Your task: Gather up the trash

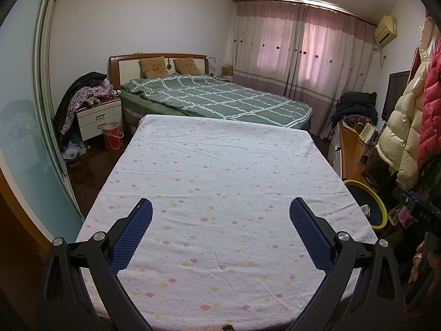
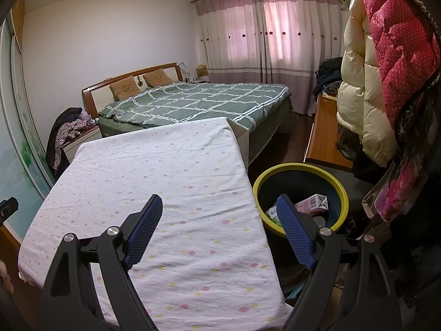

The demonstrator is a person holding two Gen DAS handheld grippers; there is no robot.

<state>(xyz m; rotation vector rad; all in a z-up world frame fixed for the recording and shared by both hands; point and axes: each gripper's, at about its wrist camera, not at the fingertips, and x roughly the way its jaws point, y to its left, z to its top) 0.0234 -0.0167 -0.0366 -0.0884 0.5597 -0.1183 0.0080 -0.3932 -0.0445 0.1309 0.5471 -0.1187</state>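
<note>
Right claw (image 2: 219,205): spread wide, blue pads apart, nothing between them; it hangs over the right edge of the worktop, one finger above the cloth, the other out over the bin.
Left claw (image 1: 220,209): also released, pads wide apart and empty, hovering above the middle of the worktop.
Trash bin (image 2: 341,190): dark tub with a yellow rim, on the floor just beside the worktop's right edge, directly past the right claw's outer finger; in the left wrist view it peeks out at the worktop's right side (image 1: 381,209).
Pink carton (image 2: 314,204): lying inside the bin, tilted, barcode showing, just beyond the right claw's outer fingertip.
Green-and-white packet (image 2: 273,213): also in the bin, against the near wall, partly hidden by that finger.
Worktop (image 2: 143,165): covered in a white cloth with small pink and yellow flowers.
Bed (image 2: 198,102): green checked quilt, beyond the worktop's far end.
Jackets (image 2: 358,88): cream and pink, hanging at right above the bin.
</note>
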